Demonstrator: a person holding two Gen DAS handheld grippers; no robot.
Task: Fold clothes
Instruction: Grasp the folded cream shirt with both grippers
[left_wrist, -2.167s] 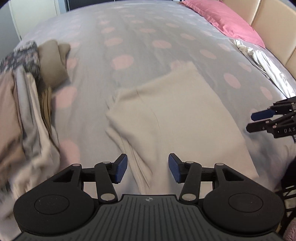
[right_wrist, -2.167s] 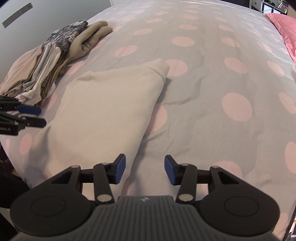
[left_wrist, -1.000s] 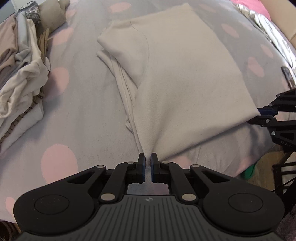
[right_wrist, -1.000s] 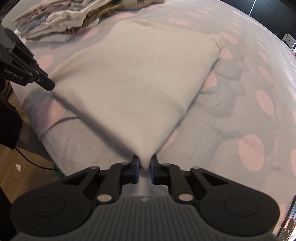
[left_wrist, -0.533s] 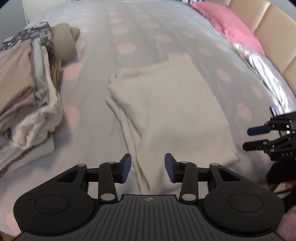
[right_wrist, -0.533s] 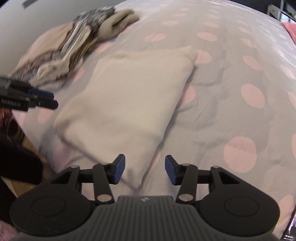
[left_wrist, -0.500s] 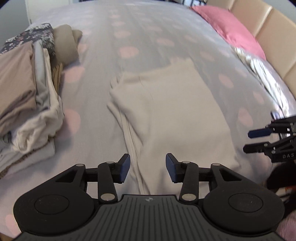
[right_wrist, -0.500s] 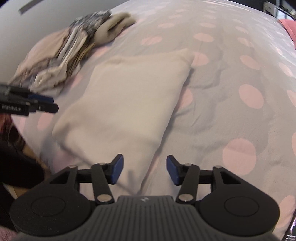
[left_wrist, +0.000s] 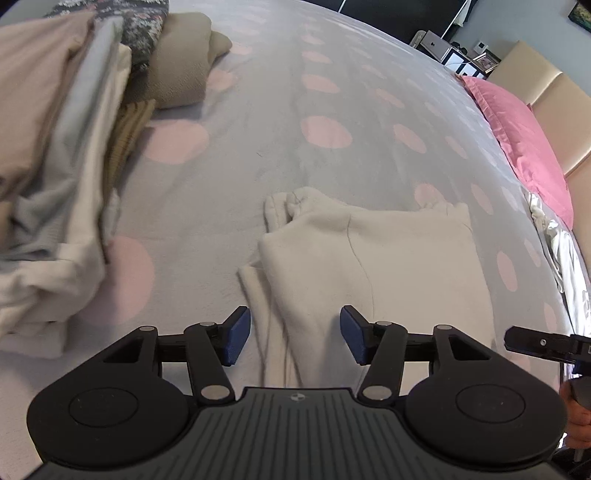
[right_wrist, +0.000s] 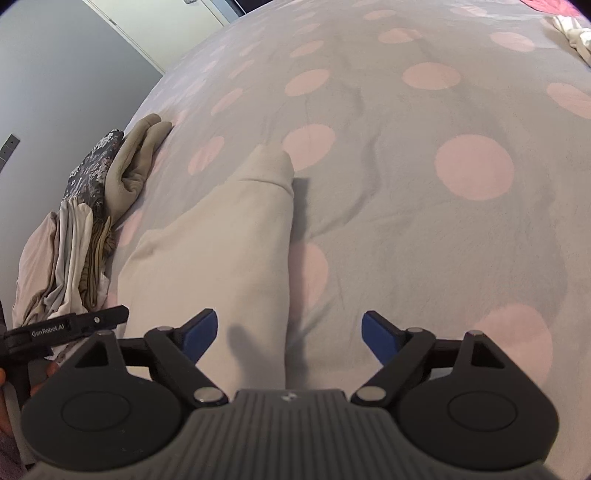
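folded cream garment (left_wrist: 373, 266) lies flat on bed (left_wrist: 295, 92) w/ grey, pink-dotted cover, near its front edge. left hand-held gripper (left_wrist: 293, 334): jaws just opened wide, above garment's near edge, nothing gripped. right hand-held gripper (right_wrist: 290, 332): jaws just opened to widest, over garment's right edge, pads clear. clothes pile (left_wrist: 55, 147) to left, apart from garment.

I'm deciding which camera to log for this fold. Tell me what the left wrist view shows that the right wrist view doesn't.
Only the left wrist view shows the pink pillow, the beige headboard and the cream garment's bunched far edge. Only the right wrist view shows the grey wall beyond the bed and the garment's right fold edge. Both show the garment, the stack of folded clothes, the spotted bedspread and both grippers, left gripper and right gripper, fingers apart and empty.
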